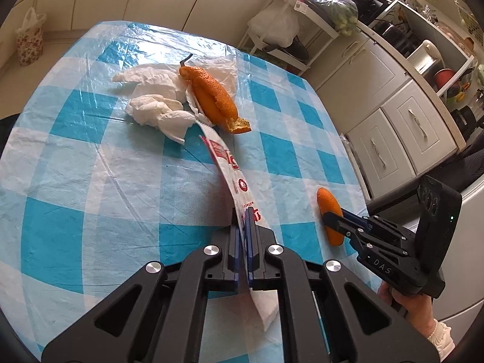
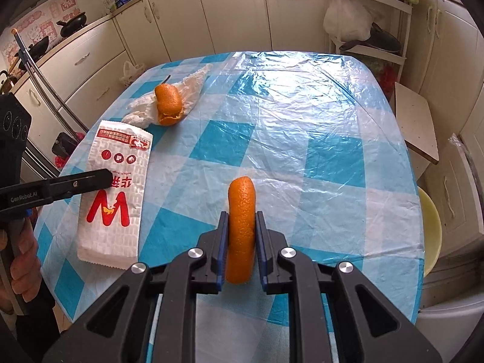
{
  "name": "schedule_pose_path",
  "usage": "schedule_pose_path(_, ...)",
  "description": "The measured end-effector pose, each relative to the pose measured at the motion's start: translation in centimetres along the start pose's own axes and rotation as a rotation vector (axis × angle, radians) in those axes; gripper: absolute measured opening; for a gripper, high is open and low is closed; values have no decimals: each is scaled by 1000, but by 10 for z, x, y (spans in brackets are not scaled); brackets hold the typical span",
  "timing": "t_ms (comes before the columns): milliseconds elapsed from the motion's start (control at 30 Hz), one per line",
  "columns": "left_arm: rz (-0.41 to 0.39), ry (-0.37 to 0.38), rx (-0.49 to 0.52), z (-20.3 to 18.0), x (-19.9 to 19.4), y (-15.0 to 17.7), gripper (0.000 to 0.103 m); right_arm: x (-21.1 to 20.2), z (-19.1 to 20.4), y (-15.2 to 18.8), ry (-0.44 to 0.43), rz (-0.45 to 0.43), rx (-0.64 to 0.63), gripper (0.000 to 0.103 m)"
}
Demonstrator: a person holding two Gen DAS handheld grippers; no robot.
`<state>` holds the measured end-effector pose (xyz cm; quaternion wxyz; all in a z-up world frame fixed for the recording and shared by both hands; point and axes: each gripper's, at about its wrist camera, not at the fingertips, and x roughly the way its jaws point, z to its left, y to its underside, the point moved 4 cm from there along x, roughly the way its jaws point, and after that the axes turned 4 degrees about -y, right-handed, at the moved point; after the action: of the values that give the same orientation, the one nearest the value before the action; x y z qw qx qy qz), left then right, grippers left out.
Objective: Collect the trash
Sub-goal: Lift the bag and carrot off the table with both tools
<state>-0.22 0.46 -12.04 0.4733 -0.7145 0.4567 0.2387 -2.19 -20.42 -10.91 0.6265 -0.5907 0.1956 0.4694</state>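
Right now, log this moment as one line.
left gripper: shut on paper bag | right gripper: shut on orange peel | still on table: second peel, tissues

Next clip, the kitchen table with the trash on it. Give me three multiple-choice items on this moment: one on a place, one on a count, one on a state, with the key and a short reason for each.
1. Where does the crumpled white tissue lie?
A. On the far part of the checked tablecloth, beside the big orange peel
B. On the floor
C. In the yellow bin

2. How many orange peel pieces show?
A. One
B. Two
C. Four

3. What does the left hand-held gripper do?
A. Stands open over a bare cloth
B. Grips a tissue
C. Is shut on the printed paper bag

Key: 1 A, the tissue lies against the peel on the far part of the cloth. 2 B, the big peel, plus the peel strip in the right hand-held gripper. 3 C, its pads pinch the bag.
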Motion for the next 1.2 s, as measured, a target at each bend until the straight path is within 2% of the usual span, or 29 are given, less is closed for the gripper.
schedule_pose_path(200, 10, 19, -4, -2, 8, 1, 7, 2, 3, 1, 15, 7, -23, 20)
schedule_pose_path(533, -63, 39, 83, -24, -8, -4, 5, 2, 0, 0, -21, -2, 14, 20)
schedule_pose_path(867, -123, 64, 128, -36, -26, -8, 5, -16, -10, -6, -51, -79, 74, 20)
schedule_pose_path(1133, -83, 52, 135, -37, -15, -4, 4, -21, -17, -8, -76, -94, 111, 20)
schedule_pose_path(1167, -67, 55, 134, -36, -12, -3, 4, -20, -16, -7, -80, -88, 111, 23)
schedule_pose_path(1200, -57, 51, 134, -36, -9, -2, 4, -18, -15, -7, -81, -81, 111, 33)
